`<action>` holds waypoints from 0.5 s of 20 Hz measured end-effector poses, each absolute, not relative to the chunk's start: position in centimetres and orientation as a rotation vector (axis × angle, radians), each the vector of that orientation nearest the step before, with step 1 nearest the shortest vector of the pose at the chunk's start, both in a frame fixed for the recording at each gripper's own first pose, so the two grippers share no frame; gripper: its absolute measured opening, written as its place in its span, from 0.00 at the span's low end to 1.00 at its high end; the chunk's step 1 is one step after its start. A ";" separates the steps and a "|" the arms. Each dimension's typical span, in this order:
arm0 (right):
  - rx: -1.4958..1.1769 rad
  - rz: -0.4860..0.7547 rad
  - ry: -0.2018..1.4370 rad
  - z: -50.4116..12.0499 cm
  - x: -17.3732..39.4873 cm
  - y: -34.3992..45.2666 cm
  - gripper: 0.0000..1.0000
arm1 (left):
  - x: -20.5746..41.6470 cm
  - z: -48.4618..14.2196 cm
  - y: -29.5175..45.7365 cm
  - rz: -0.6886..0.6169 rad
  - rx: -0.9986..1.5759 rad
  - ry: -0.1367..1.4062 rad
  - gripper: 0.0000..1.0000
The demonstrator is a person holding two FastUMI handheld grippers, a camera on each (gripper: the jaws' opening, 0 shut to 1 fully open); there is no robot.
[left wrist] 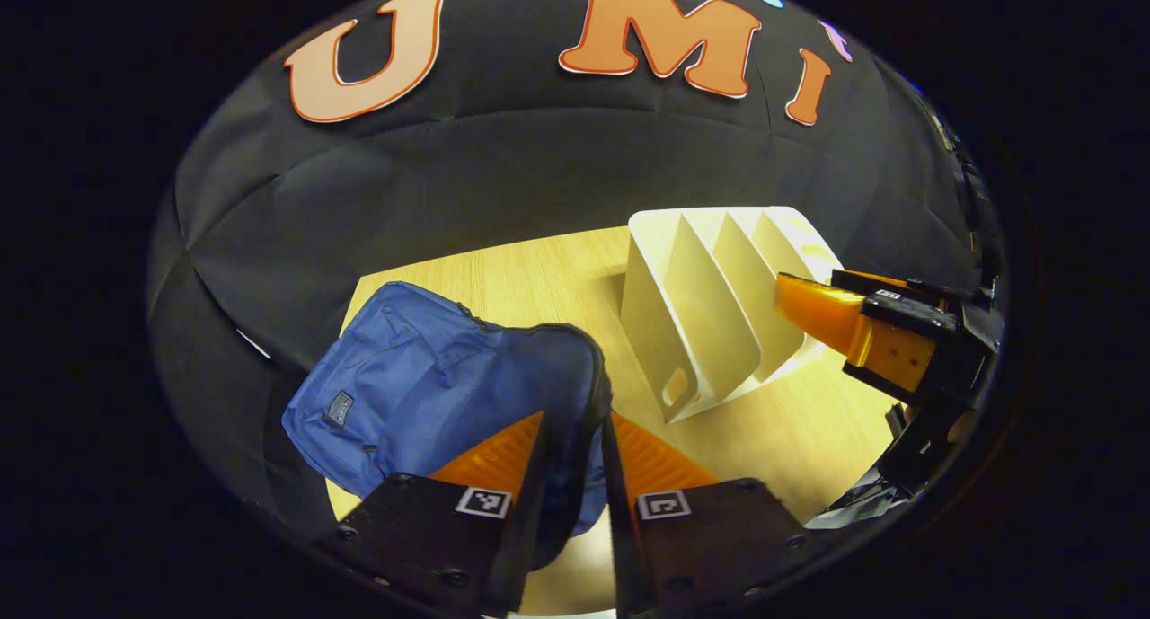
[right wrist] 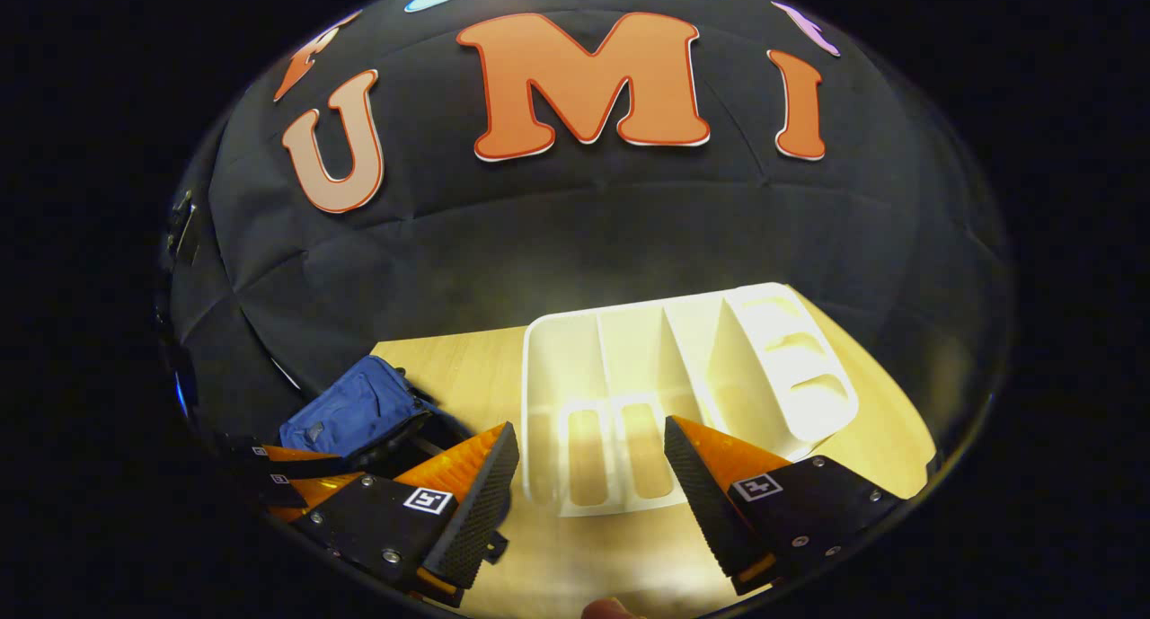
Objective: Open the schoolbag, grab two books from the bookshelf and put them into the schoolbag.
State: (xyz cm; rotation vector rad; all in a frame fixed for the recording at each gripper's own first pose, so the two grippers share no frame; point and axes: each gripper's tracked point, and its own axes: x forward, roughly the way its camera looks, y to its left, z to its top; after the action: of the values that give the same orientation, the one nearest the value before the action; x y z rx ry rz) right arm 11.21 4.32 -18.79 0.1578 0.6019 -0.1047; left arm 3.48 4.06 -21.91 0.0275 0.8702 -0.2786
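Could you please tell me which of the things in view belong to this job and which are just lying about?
Part of the job:
- blue schoolbag, its edge clamped in the left gripper
- white bookshelf, its slots bare
- right gripper, jaws apart before the bookshelf

Just there:
- wooden table
- black cloth wall

Blue schoolbag [left wrist: 422, 394] lies on wood table [left wrist: 539, 278], left of bookshelf, near the table's left edge; fabric crumpled, small patch on front, dark-edged rim at its right side lifted up. In right gripper view it sits far left [right wrist: 350, 412]. White bookshelf [left wrist: 719, 305] w/ slanted dividers stands just right of bag, apart from it; slots look bare, cut-out holes at the ends [right wrist: 683, 376].
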 end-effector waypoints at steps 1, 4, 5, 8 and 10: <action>0.140 -0.099 0.598 -18.4 11.2 3.5 0.97 | 3.6 -21.4 3.0 -0.274 0.014 0.858 0.42; 0.109 -0.097 0.582 -17.1 10.8 0.6 0.97 | 4.0 -20.0 0.6 -0.253 -0.005 0.801 0.68; 0.099 -0.093 0.575 -16.7 10.8 -0.3 0.97 | 4.3 -19.3 -0.2 -0.247 -0.012 0.779 0.72; 0.062 -0.092 0.518 -14.3 11.0 -3.1 0.97 | 5.4 -16.4 -2.0 -0.207 -0.011 0.674 0.85; 0.046 -0.089 0.471 -12.2 11.2 -4.5 0.97 | 6.3 -14.3 -2.4 -0.171 0.007 0.582 0.88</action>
State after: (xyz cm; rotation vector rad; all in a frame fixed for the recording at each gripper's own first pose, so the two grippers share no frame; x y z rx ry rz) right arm 11.22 -4.45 -12.19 0.0459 0.4708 -0.0888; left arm 6.26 -2.43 -14.33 0.0075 0.5818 -0.1710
